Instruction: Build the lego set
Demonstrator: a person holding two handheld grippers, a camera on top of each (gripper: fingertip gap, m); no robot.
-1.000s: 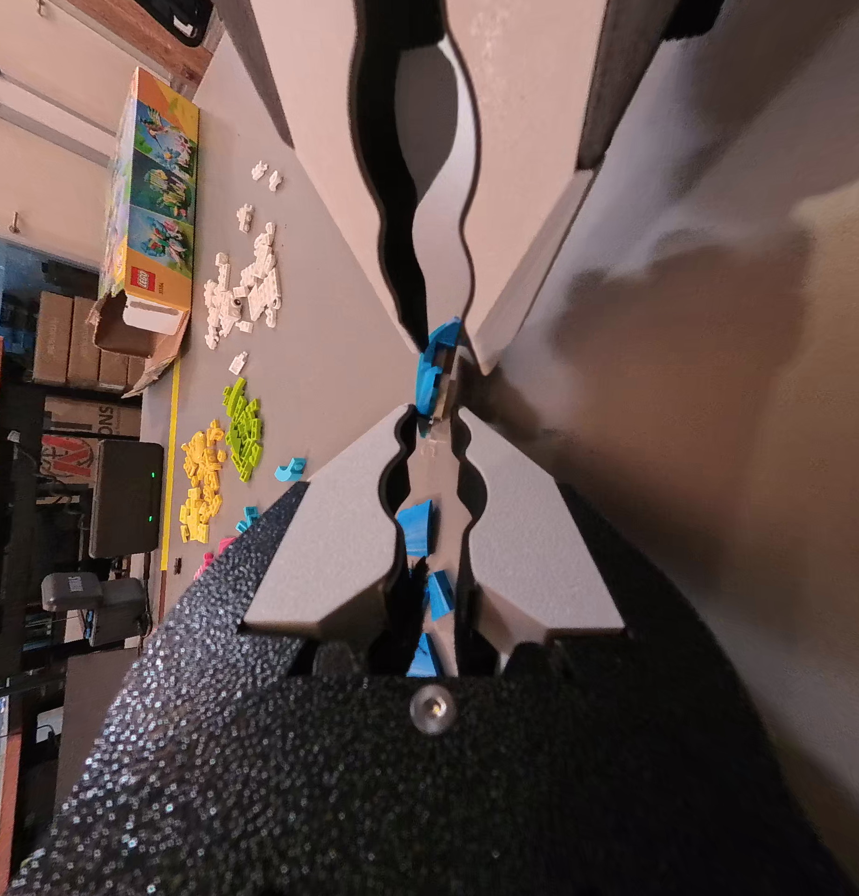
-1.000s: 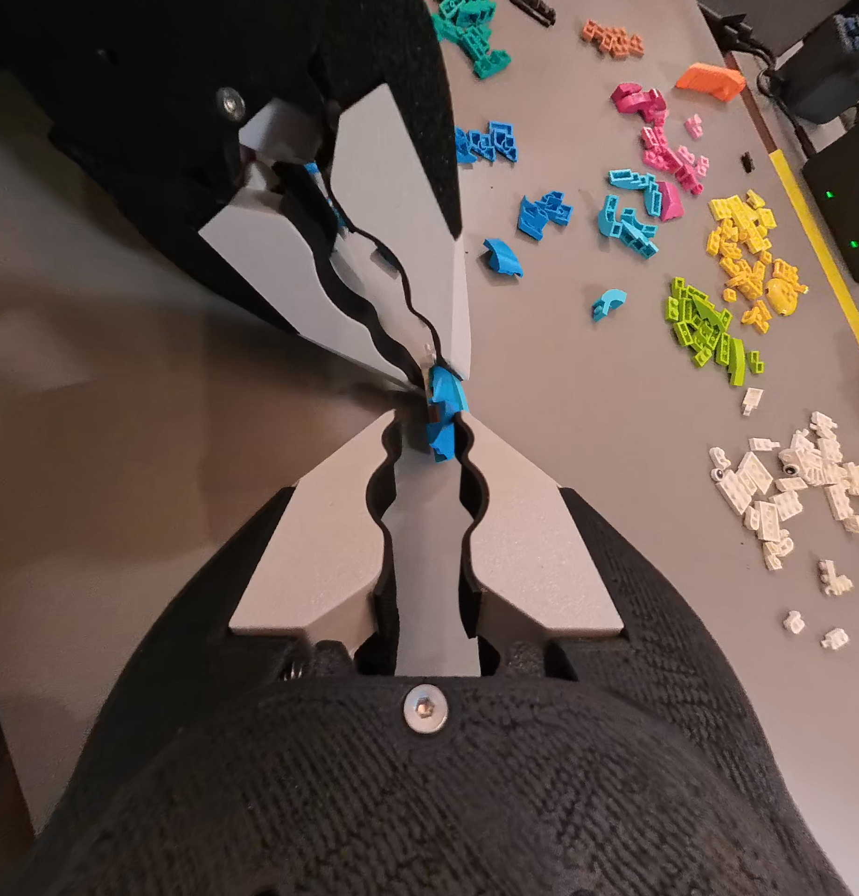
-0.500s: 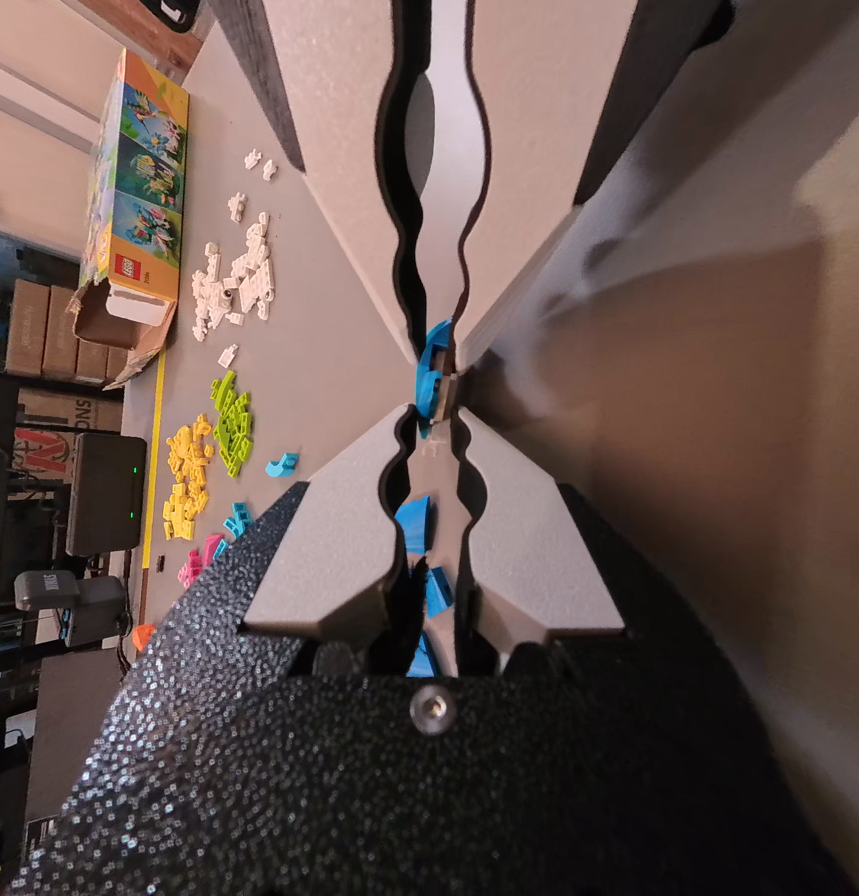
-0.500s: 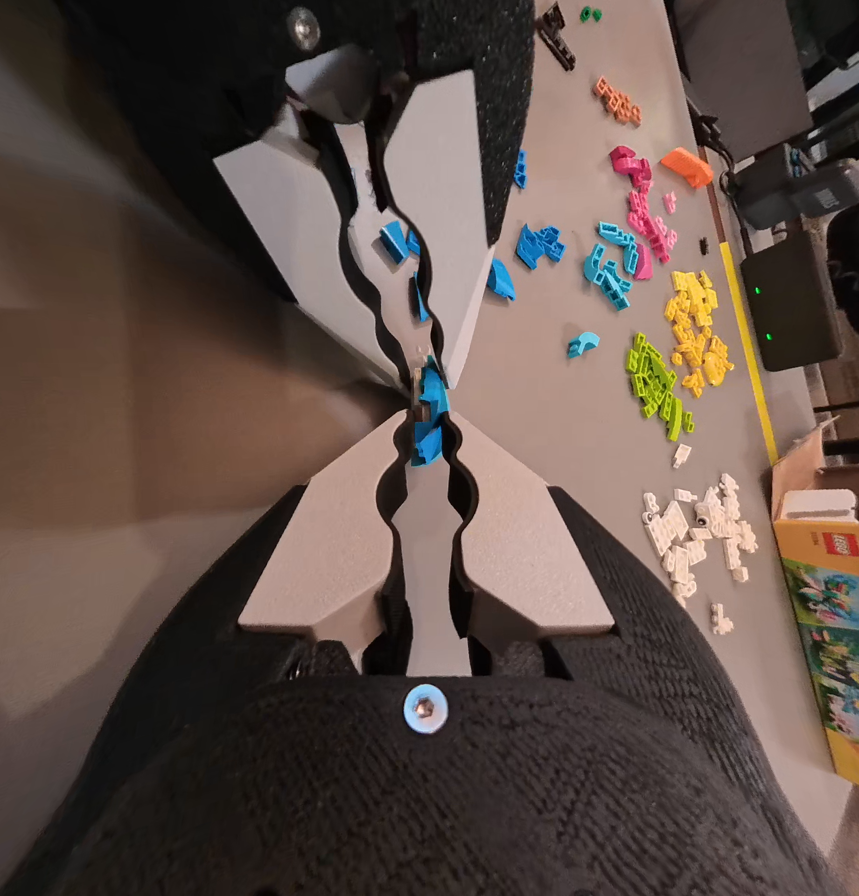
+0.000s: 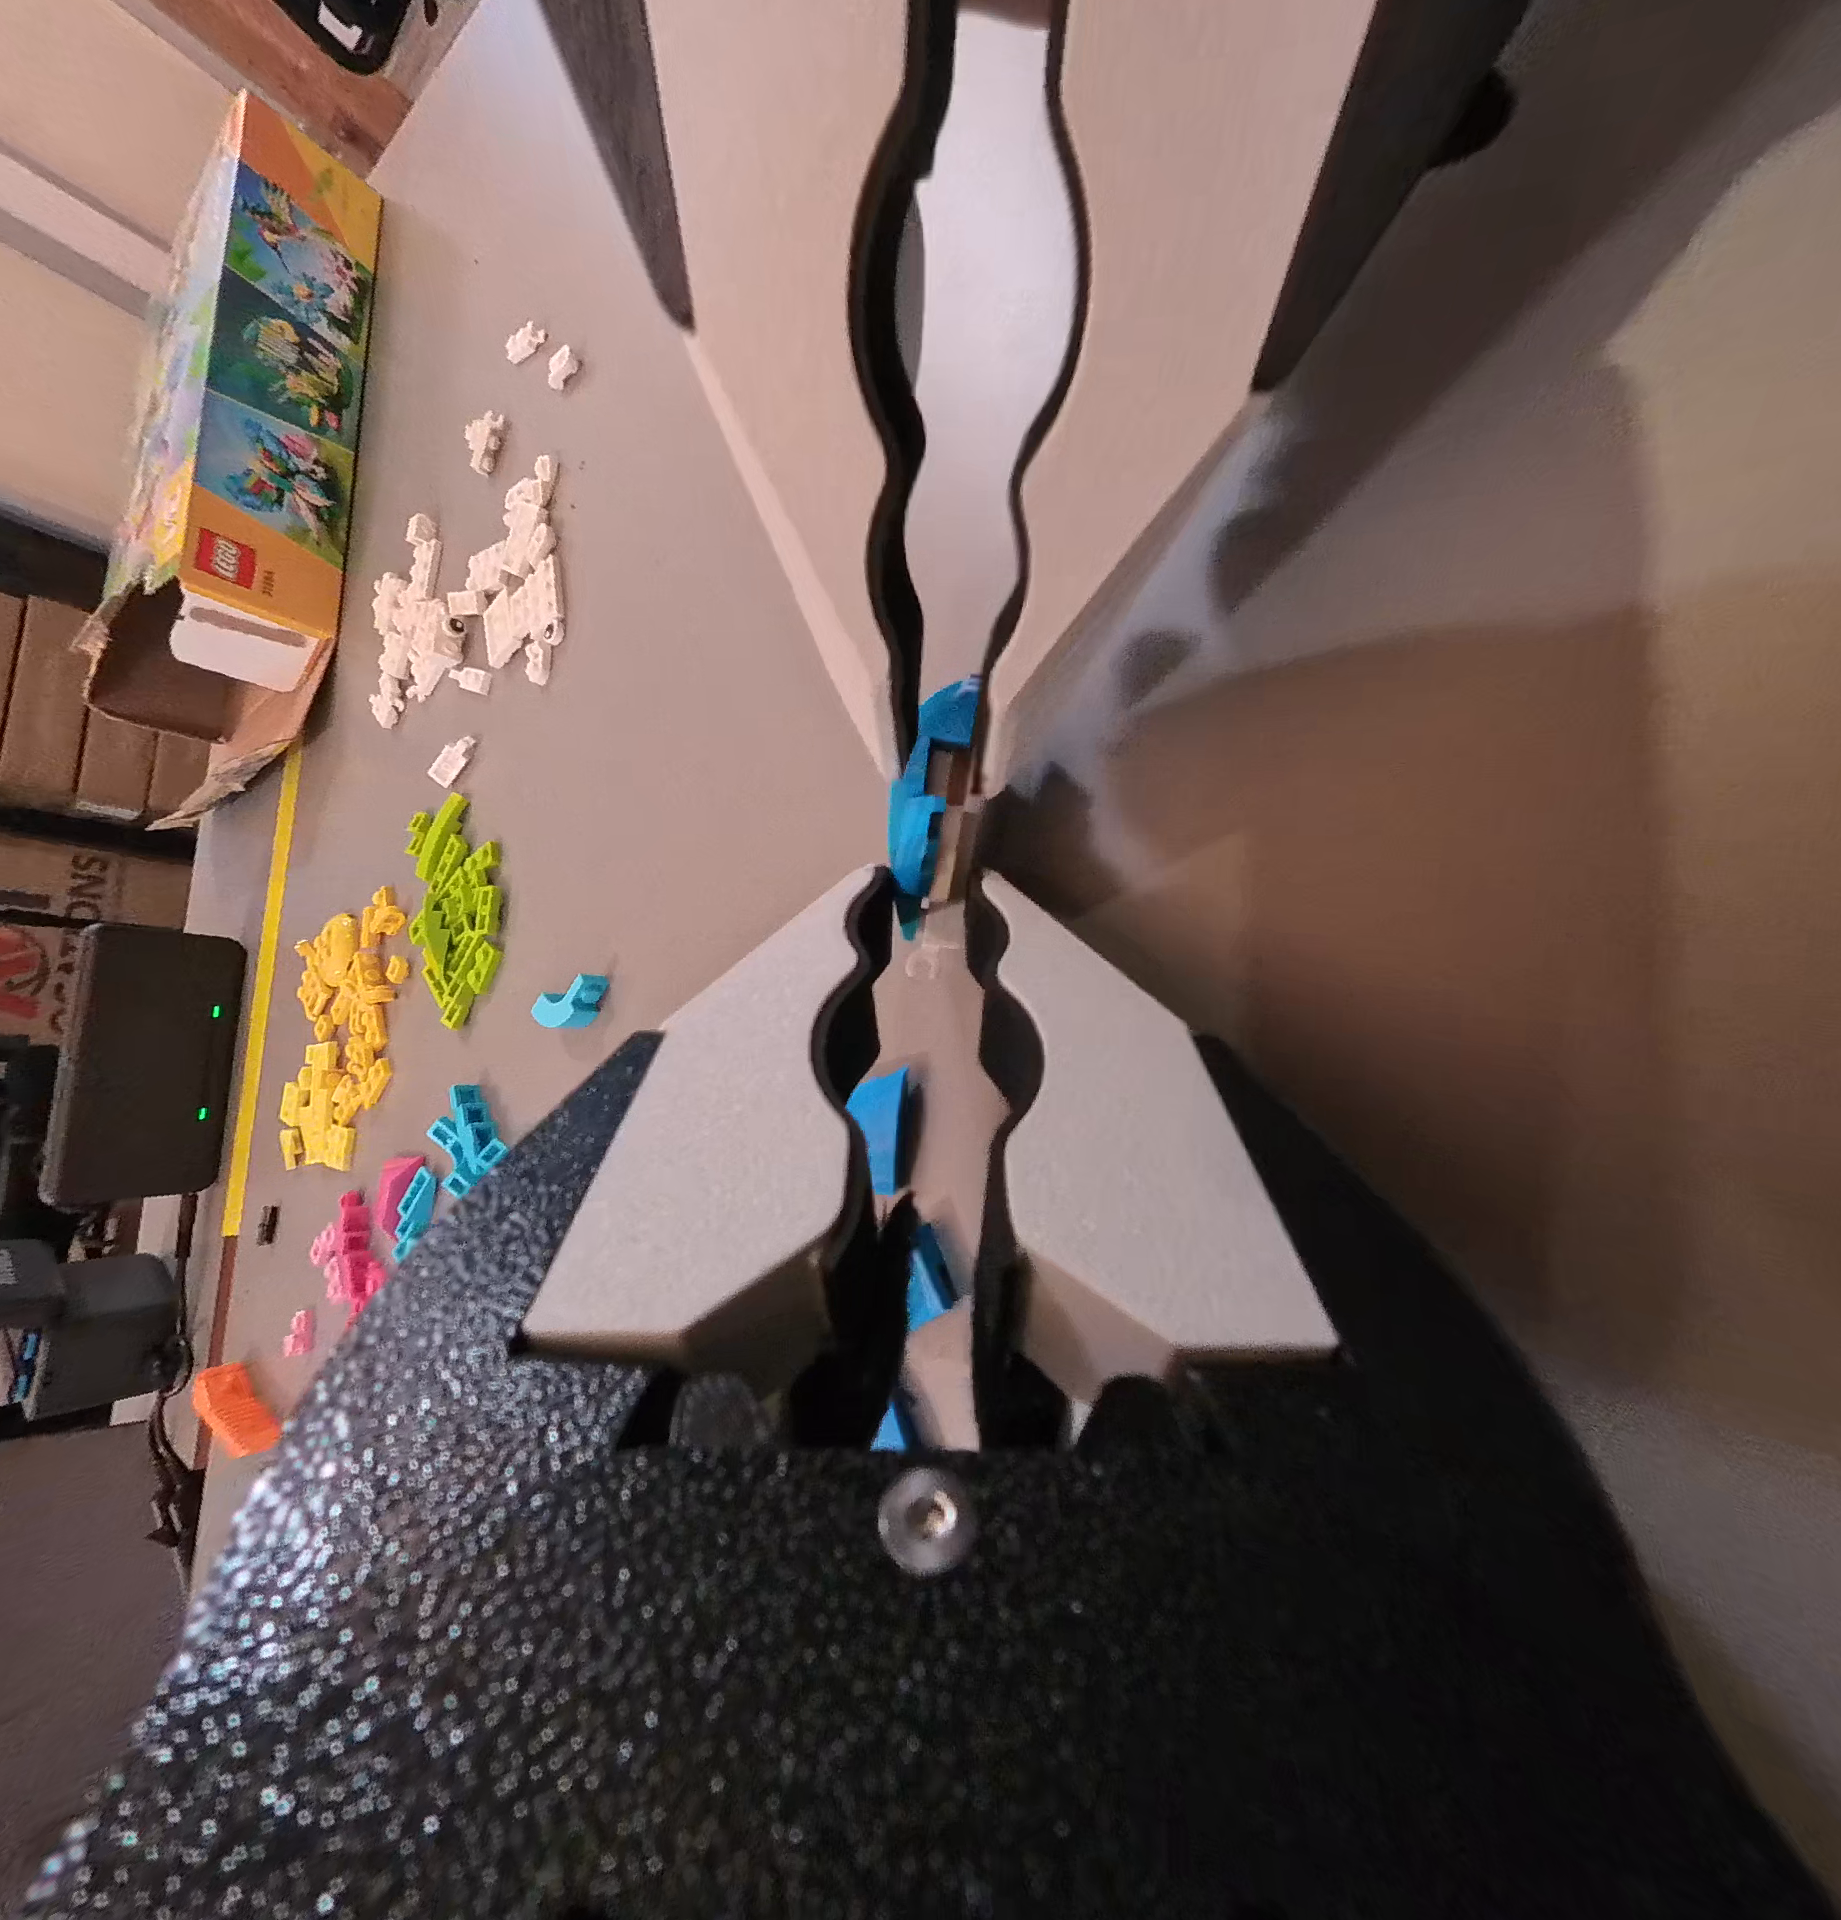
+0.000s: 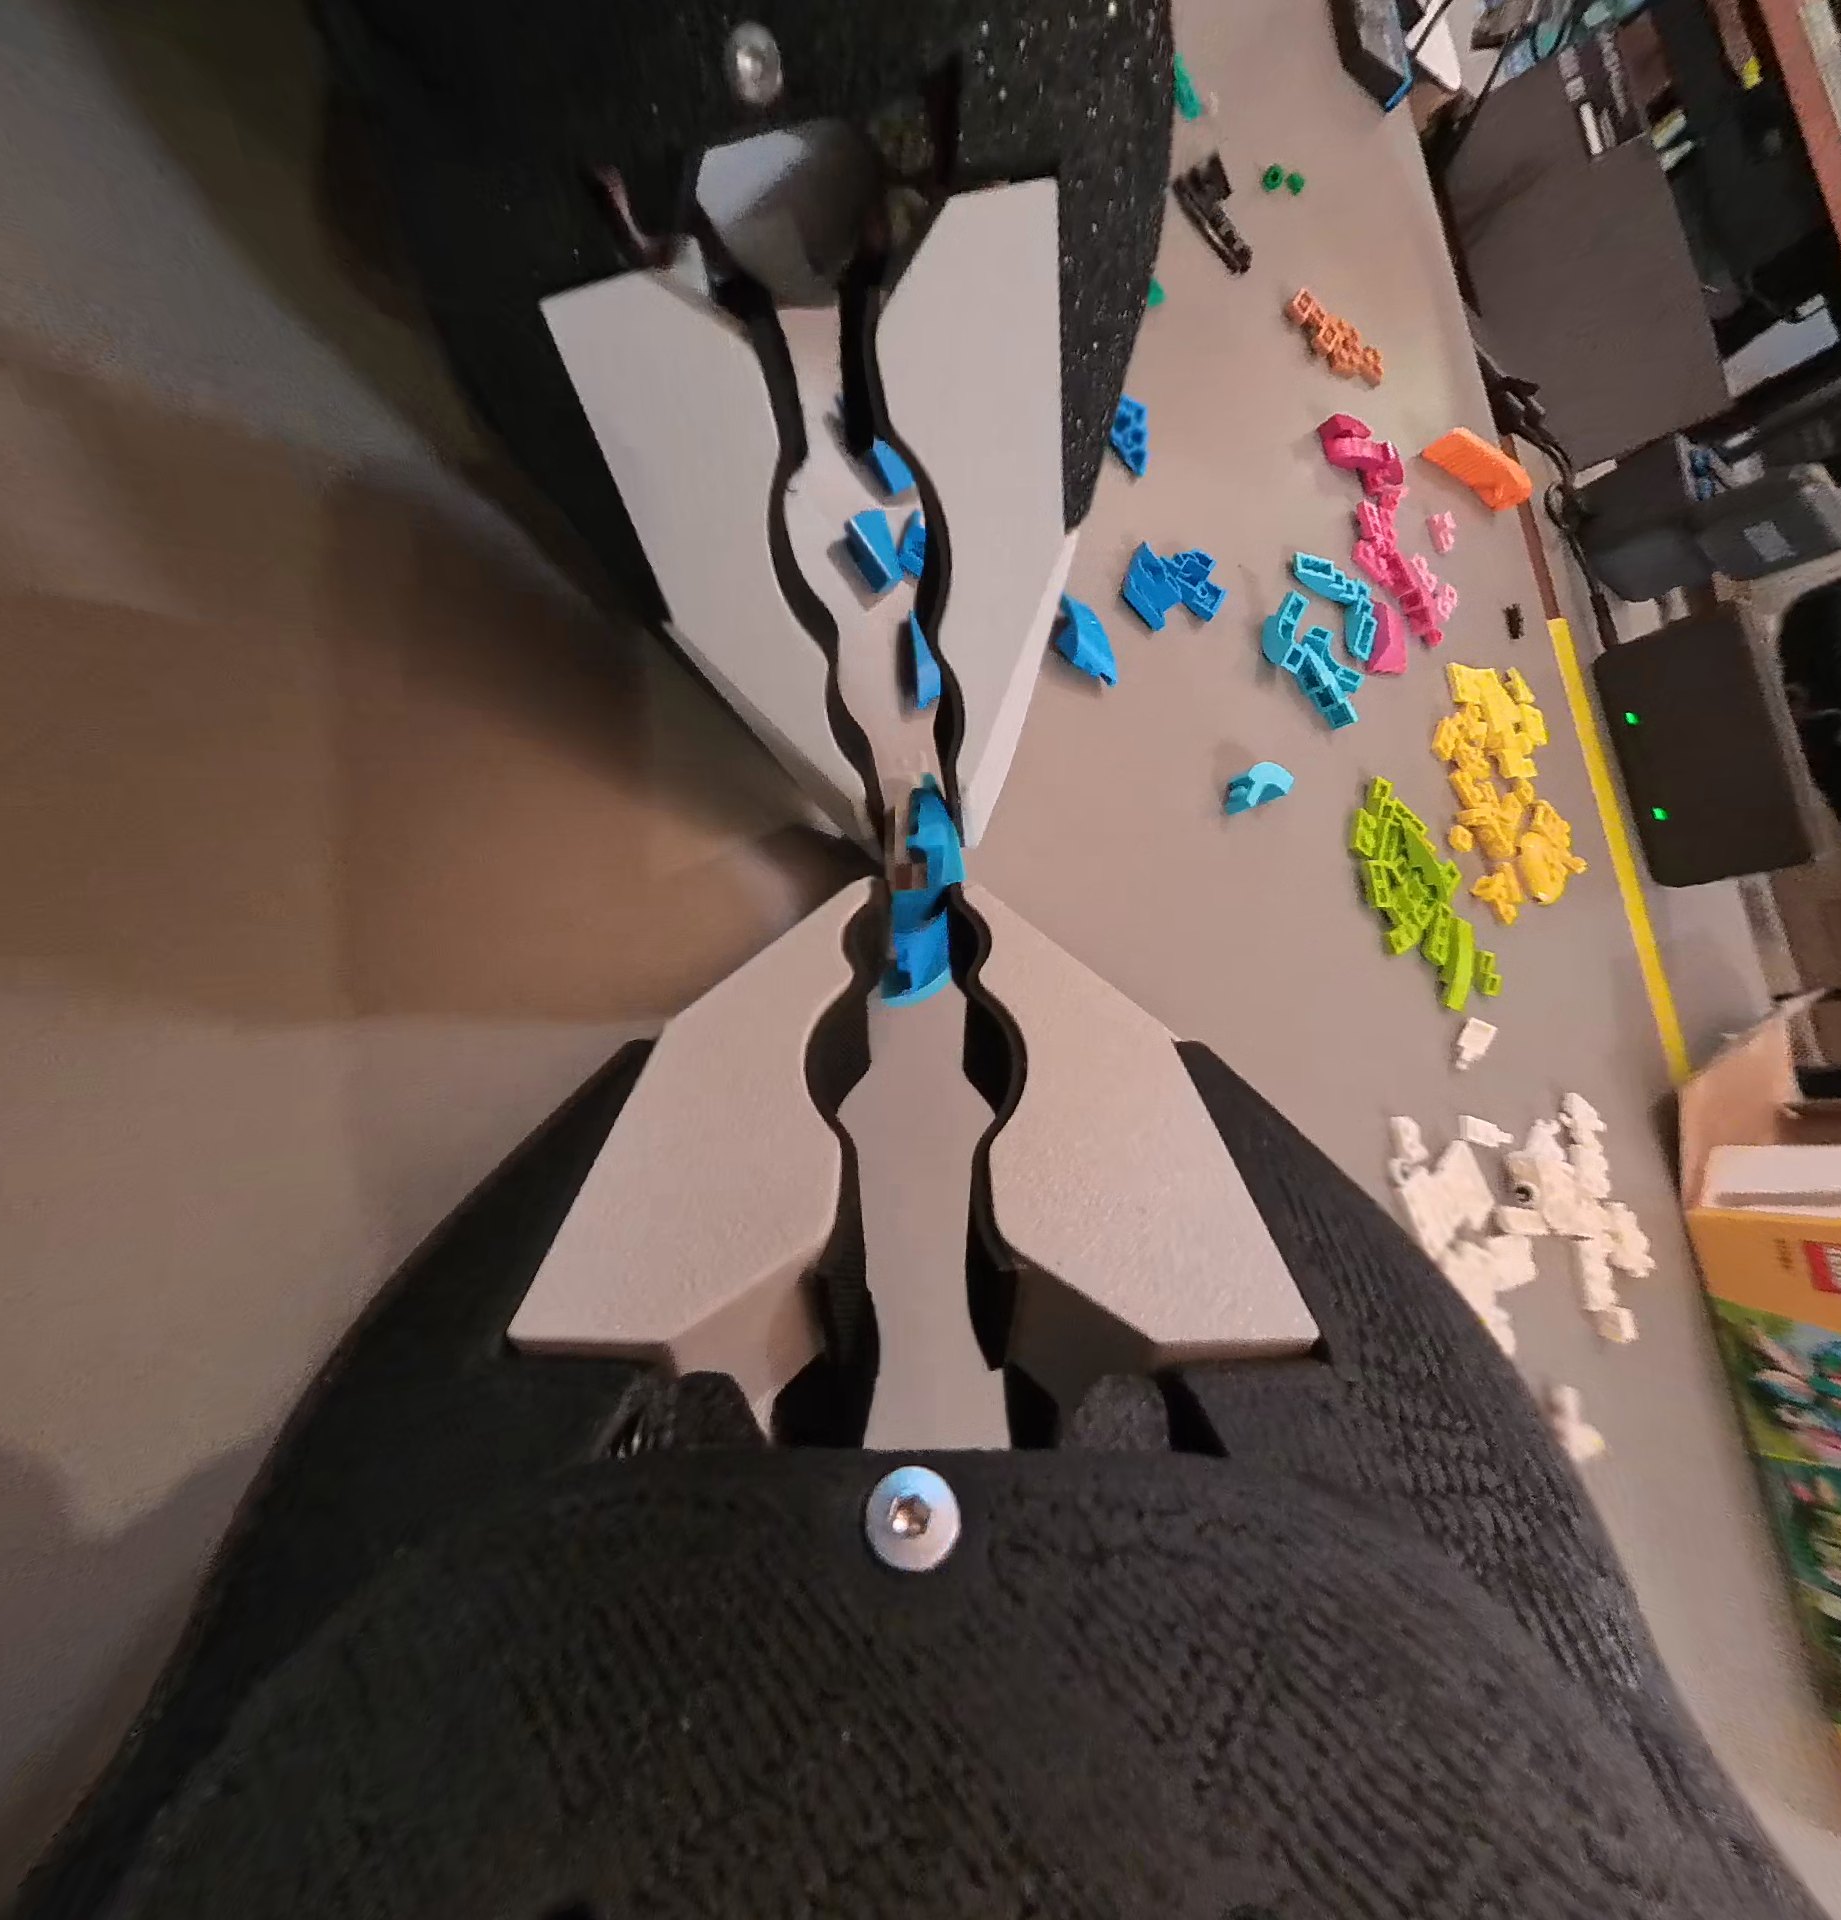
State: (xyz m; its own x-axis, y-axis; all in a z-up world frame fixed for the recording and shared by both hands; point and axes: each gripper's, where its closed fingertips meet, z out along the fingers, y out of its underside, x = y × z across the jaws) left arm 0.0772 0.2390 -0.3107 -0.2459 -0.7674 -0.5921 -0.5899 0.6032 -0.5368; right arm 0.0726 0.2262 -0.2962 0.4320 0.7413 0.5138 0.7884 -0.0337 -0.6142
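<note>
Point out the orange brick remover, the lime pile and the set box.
Orange remover (image 6: 1477,480), right wrist view: middle of its sloped top.
Lime pile (image 5: 459,914), left wrist view: centre of the heap.
Box (image 5: 261,353), left wrist view: printed long side.

Grey table — blue assembly, lime pile, yellow pile, white pile, pink pile — speckled black gripper bodies.
</note>
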